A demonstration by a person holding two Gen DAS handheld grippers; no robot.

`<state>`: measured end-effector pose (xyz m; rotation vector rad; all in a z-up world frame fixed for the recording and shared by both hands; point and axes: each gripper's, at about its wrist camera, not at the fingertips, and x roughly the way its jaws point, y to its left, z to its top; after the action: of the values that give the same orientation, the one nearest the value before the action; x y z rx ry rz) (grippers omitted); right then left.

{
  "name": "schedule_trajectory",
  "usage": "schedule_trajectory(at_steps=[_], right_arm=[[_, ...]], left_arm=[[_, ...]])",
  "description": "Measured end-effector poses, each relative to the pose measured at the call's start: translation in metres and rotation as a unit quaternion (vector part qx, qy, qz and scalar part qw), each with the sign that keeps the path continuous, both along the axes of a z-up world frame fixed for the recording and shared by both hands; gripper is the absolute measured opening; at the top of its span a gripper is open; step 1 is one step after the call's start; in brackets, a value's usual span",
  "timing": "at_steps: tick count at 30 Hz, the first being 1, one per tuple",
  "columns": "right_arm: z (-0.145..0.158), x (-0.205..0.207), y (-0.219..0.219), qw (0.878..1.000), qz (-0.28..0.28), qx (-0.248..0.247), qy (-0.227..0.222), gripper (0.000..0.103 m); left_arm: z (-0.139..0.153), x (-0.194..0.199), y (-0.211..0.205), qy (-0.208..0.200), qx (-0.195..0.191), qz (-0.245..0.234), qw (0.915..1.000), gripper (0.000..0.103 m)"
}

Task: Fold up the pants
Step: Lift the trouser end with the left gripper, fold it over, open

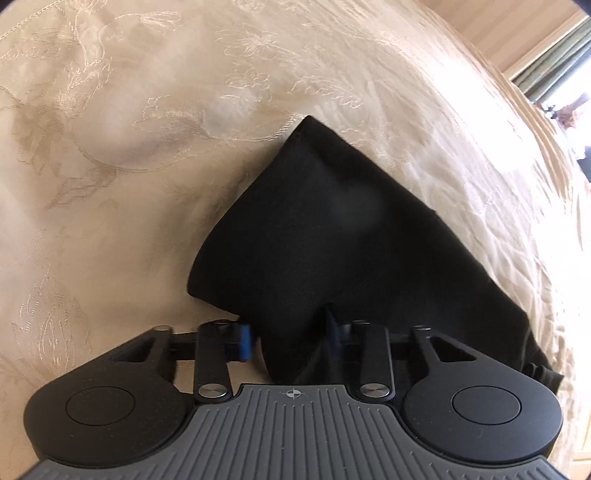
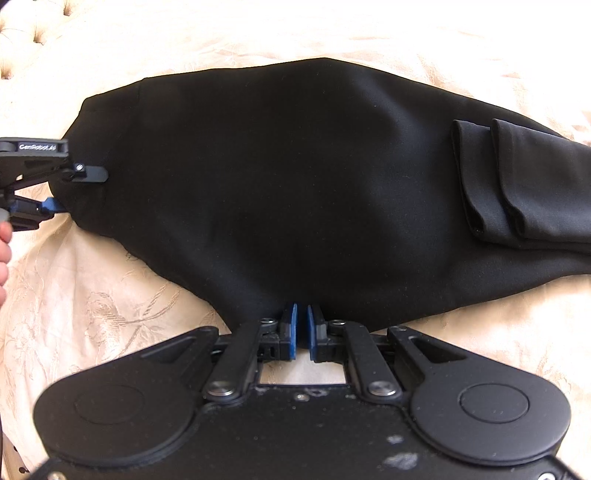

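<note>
Black pants [image 2: 295,166] lie folded across a cream bedspread [image 2: 110,306], with both leg ends [image 2: 498,177] turned back on top at the right. My right gripper [image 2: 303,314] stands at the near edge of the pants, its blue pads almost together and pinching that edge. At the left end of the pants is my left gripper [image 2: 79,190], one finger over the cloth and one under it. In the left wrist view the pants [image 1: 332,221] rise to a point, and a bunch of cloth fills the gap of the left gripper [image 1: 288,334].
The embroidered bedspread [image 1: 147,184] spreads wide on all sides of the pants. A person's hand [image 2: 3,251] shows at the left edge. A curtained window [image 1: 554,74] lies beyond the bed's far right edge, and a tufted headboard [image 2: 22,29] stands at the upper left.
</note>
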<state>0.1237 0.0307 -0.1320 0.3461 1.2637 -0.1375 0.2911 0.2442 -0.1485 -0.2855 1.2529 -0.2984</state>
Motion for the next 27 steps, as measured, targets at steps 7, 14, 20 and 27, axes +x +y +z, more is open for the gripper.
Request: schedule_trajectory(at_steps=[7,14,20,27], right_arm=[[0.023,-0.011,-0.001,0.999,-0.017,-0.007,-0.032,0.012],[-0.006,-0.011,0.008,1.000,0.009,0.002,0.016,0.009],[-0.011,-0.008,0.010,0.999,0.042,0.002,0.005,0.008],[0.022,-0.046,-0.026,0.996,0.030,0.059,-0.052,0.009]], left_arm=[[0.047,-0.012,-0.029,-0.078,0.051,-0.044,0.9946,0.018],[0.088,-0.023,-0.045,-0.118,0.048,-0.059,0.9902,0.017],[0.121,-0.039,-0.067,-0.162,0.056,-0.069,0.9827,0.017],[0.158,-0.071,-0.109,-0.204,0.081,-0.076,0.9725,0.017]])
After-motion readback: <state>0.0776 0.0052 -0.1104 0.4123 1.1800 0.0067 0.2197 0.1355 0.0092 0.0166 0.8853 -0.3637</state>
